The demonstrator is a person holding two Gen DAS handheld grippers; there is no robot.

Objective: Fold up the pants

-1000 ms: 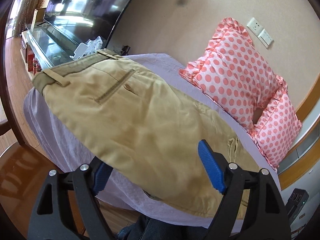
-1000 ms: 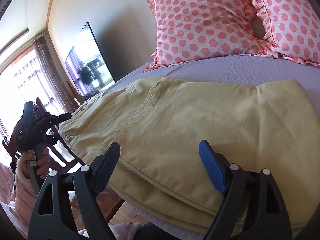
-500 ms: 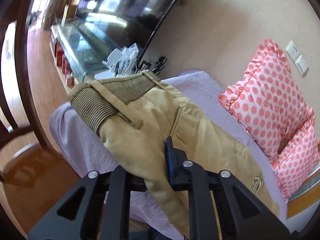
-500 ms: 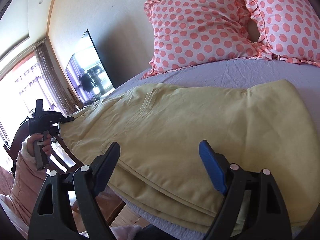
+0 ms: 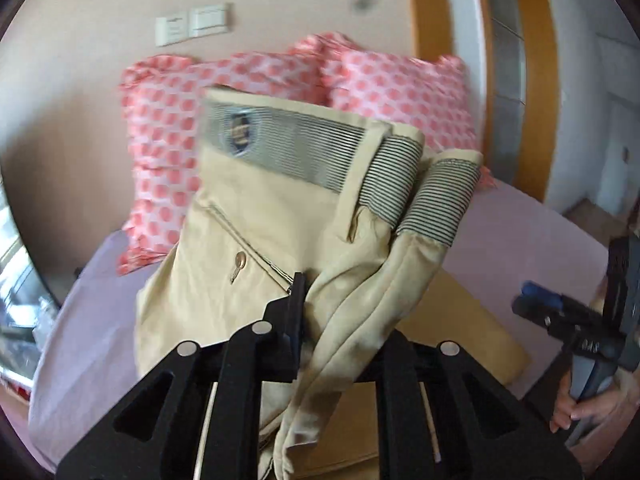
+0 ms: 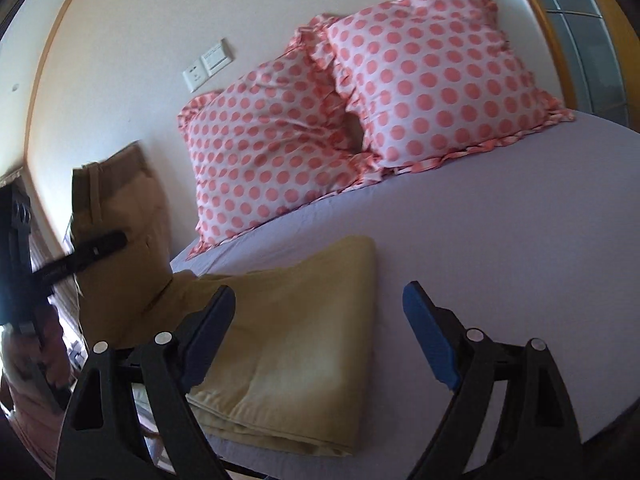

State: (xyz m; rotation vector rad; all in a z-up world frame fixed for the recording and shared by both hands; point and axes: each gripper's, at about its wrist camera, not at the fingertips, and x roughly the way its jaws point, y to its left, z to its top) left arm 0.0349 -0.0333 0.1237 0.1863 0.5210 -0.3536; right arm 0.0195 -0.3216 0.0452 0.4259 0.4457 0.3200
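The tan pants (image 5: 280, 216) fill the left wrist view, their waist end lifted off the bed, striped inner waistband (image 5: 304, 148) facing me. My left gripper (image 5: 320, 320) is shut on the fabric just below the waistband. In the right wrist view the leg part of the pants (image 6: 296, 332) lies folded flat on the lavender sheet, and the raised waist part (image 6: 120, 216) hangs at the left with the left gripper (image 6: 80, 256) on it. My right gripper (image 6: 320, 320) is open and empty, low over the leg part's right edge. It also shows in the left wrist view (image 5: 560, 312).
Two pink polka-dot pillows (image 6: 360, 112) lean on the wall at the head of the bed (image 6: 520, 240). Wall switches (image 6: 208, 64) sit above them. A wooden door frame (image 5: 432, 12) stands at the right. A glass cabinet (image 5: 16, 300) is off the left side.
My left gripper closed on the waist end, lifted it and swung it toward the pillows. My right gripper shifted right along the legs and stays open.
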